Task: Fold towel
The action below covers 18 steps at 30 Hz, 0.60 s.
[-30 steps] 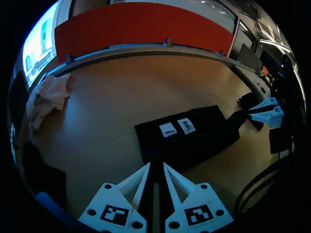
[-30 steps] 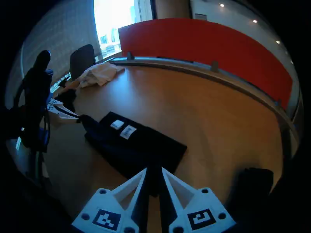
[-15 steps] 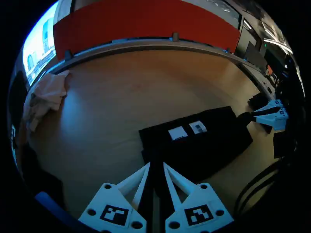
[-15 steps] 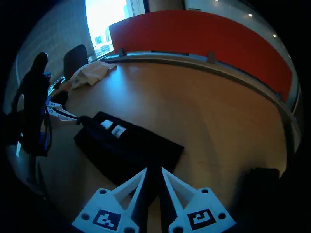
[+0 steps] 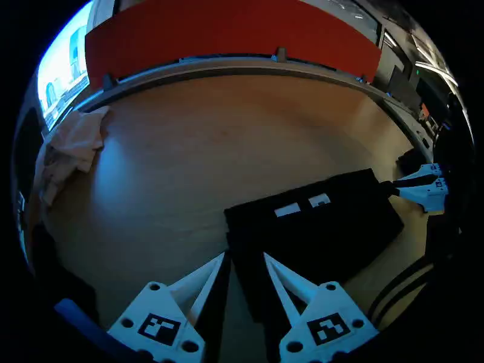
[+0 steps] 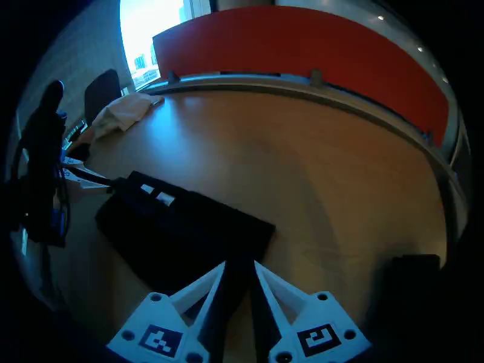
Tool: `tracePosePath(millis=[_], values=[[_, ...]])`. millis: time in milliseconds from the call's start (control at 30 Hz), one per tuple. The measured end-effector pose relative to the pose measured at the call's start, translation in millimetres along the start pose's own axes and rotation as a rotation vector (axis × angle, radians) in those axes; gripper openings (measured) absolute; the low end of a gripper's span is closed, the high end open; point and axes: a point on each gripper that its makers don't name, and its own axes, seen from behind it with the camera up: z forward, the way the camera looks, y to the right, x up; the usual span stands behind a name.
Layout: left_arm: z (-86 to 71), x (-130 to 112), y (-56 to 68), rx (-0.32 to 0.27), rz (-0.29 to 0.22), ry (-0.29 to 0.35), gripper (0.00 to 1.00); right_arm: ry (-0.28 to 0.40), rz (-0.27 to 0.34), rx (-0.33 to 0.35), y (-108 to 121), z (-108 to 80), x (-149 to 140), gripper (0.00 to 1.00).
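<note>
1. The black towel (image 5: 327, 230) lies flat on the wooden table (image 5: 181, 151), and its near corner sits right between the left gripper's (image 5: 245, 259) fingers. They're set a bit apart, so I can't tell if they actually pinch it.
2. The right gripper (image 6: 239, 266) is narrow and clamped on the towel's other end.
3. White labels (image 5: 287, 210) face up on the towel.
4. There's loads of bare table past the towel up to the red partition (image 5: 230, 30). A beige cloth (image 5: 69, 145) sits well apart by the left edge.

The left tool (image 5: 245, 259) has two white, wedge-shaped fingers (image 5: 181, 293) with black inner faces. Each bears a black-and-white square marker (image 5: 158, 328) and small round holes (image 5: 126, 323). The right tool (image 6: 240, 266) looks alike.
</note>
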Motion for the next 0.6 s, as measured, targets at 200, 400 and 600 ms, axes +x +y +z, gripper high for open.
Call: tracePosePath(millis=[200, 400, 600], values=[[3.7, 2, -2.8, 0.014, 0.016, -0.002, 0.36, 0.005, -0.016, -0.026, 4, 3.6, 1, 0.22], [7.2, 6, -7.5, 0.033, 0.023, 0.001, 0.46, 0.006, -0.017, -0.055, 13, 7.9, 4, 0.28], [8.0, 12, -13.8, 0.05, 0.019, 0.011, 0.61, 0.009, -0.017, -0.075, 19, 10.0, 8, 0.37]])
